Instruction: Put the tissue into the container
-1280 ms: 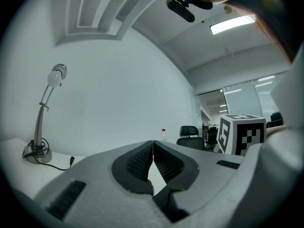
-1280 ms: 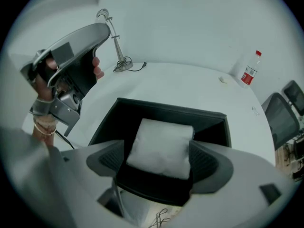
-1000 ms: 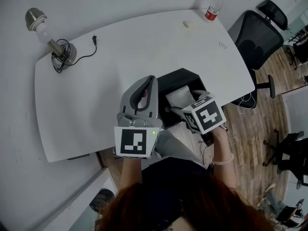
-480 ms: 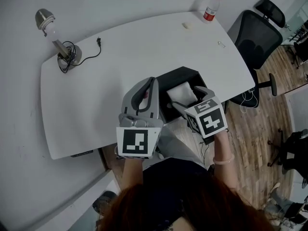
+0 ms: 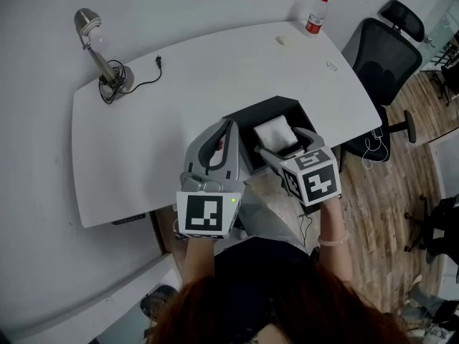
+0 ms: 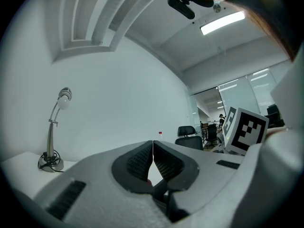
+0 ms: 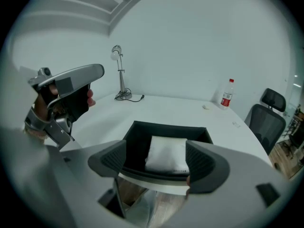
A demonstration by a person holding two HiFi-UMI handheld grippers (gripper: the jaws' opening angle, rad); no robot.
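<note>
Two grippers are being held by a person at the near edge of a white table (image 5: pixel 179 84). The left gripper (image 5: pixel 229 124) is being held with its jaws pressed together, tip to tip, and nothing is being gripped between them (image 6: pixel 153 151); it is being kept just beside the left wall of the black container (image 5: pixel 247 117). The right gripper (image 5: pixel 287 147) is being held with its jaws wide apart, and nothing is being clamped by them (image 7: pixel 159 160); they are being kept over the near rim of the container (image 7: pixel 166 126).

Beyond the parted jaws, the white folded tissue (image 5: pixel 275 130) is being carried by the floor of the container, toward its right side (image 7: pixel 166 153). The container itself is being supported at the near edge of the table.

Farther out, a desk lamp (image 5: pixel 100 56) with a coiled cord is being supported at the far left corner of the table (image 7: pixel 119 75). A red-capped bottle (image 5: pixel 315 14) is being supported at the far right corner (image 7: pixel 227 94), with a small pale object (image 5: pixel 282 39) near it. A black office chair (image 5: pixel 380 56) is being kept on the wooden floor (image 5: pixel 380 192) to the right of the table.
</note>
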